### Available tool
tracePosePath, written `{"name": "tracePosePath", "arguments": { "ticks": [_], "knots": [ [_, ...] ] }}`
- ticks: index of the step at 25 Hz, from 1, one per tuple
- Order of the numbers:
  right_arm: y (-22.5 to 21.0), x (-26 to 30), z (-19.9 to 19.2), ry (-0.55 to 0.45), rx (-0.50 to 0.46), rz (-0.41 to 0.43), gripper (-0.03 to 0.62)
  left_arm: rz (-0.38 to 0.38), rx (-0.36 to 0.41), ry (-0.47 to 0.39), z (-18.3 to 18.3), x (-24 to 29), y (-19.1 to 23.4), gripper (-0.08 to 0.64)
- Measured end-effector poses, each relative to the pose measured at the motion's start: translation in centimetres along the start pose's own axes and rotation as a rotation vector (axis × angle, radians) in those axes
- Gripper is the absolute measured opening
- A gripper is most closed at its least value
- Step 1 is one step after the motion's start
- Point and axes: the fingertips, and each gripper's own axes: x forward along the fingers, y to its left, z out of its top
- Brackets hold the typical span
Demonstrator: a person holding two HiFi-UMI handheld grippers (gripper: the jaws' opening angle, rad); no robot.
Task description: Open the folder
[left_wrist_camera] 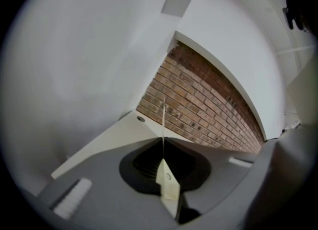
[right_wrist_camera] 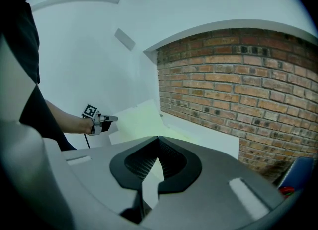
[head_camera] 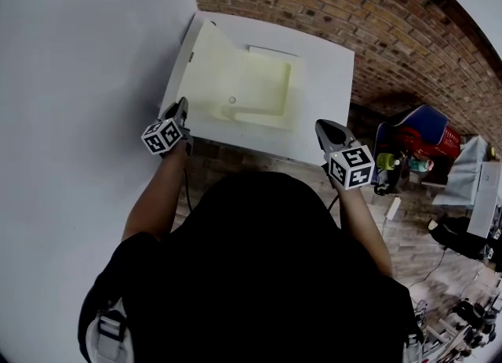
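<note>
A pale yellow folder (head_camera: 263,87) lies on the white table (head_camera: 329,95) with its cover (head_camera: 205,63) raised at the left side. My left gripper (head_camera: 179,112) is at the folder's near left corner, shut on the cover's edge. In the left gripper view the cover (left_wrist_camera: 167,180) shows as a thin sheet standing edge-on between the closed jaws of the left gripper (left_wrist_camera: 163,142). My right gripper (head_camera: 329,130) hovers at the table's front edge, right of the folder, apart from it. In its own view the right gripper (right_wrist_camera: 158,137) has its tips together with nothing between them.
A brick wall (right_wrist_camera: 238,90) runs behind the table, and a white wall (head_camera: 78,79) is at the left. A blue and red bag (head_camera: 420,130) and other clutter stand on the floor at the right. The person's dark torso (head_camera: 259,275) fills the near foreground.
</note>
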Motion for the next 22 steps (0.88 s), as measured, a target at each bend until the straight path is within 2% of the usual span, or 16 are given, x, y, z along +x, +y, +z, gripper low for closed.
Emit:
{"name": "tracePosePath", "arguments": {
  "ticks": [6,11,22],
  "knots": [
    [0.5,0.7,-0.2,0.0,0.01,-0.006,0.002,0.015,-0.065,0.003,-0.6,0.1,2.1,0.008],
    [0.5,1.0,0.0,0.003,0.014,-0.012,0.002,0.035,-0.16,0.007,-1.8,0.0,3.9,0.008],
    [0.7,1.4,0.0,0.012,0.013,-0.011,0.002,0.096,-0.262,0.032,-4.2,-0.5,7.9,0.008]
  ]
}}
